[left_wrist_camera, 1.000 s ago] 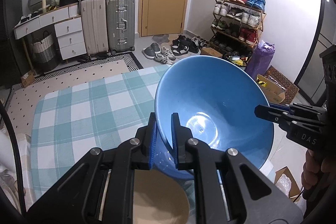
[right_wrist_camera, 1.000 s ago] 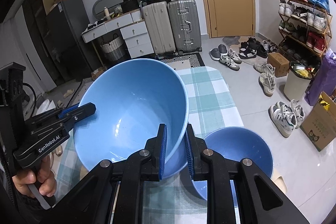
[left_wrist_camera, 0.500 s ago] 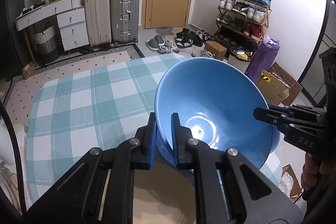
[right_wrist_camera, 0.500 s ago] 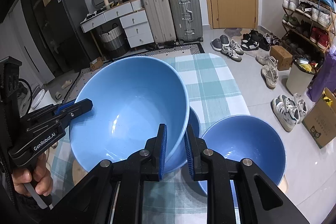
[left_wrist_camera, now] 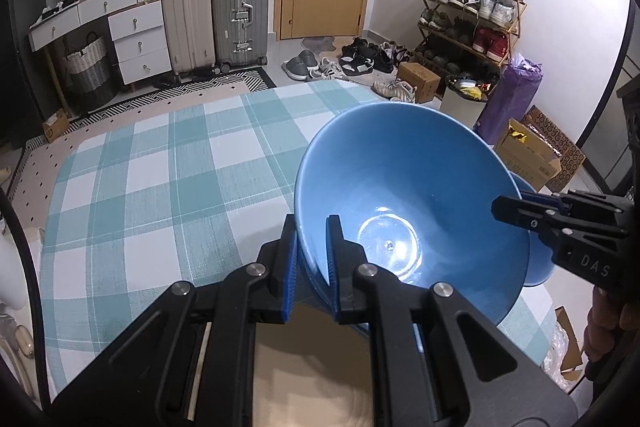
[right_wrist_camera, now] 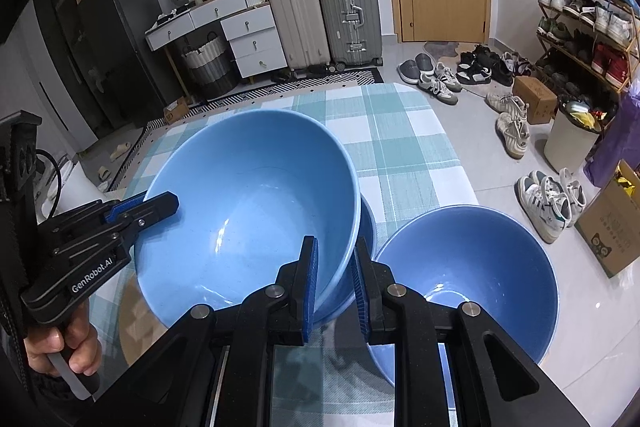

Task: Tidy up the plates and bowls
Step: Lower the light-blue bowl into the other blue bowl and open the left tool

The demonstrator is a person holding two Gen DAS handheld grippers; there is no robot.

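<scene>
I am clamping both grippers on opposite rims of one large blue bowl (right_wrist_camera: pixel 248 211): left gripper (left_wrist_camera: pixel 312 267), right gripper (right_wrist_camera: pixel 334 287). A second blue bowl (right_wrist_camera: pixel 472 267) is sitting right of the right gripper on the checked worktop (left_wrist_camera: pixel 160 187).

- Right gripper (right_wrist_camera: pixel 335 281) is clamping the near rim of a large blue bowl (right_wrist_camera: pixel 248 211).
- Left gripper (right_wrist_camera: pixel 160 205) is gripping its opposite rim.
- Second blue bowl (right_wrist_camera: pixel 472 267) is sitting just right, on the checked tablecloth (right_wrist_camera: pixel 400 147).
</scene>
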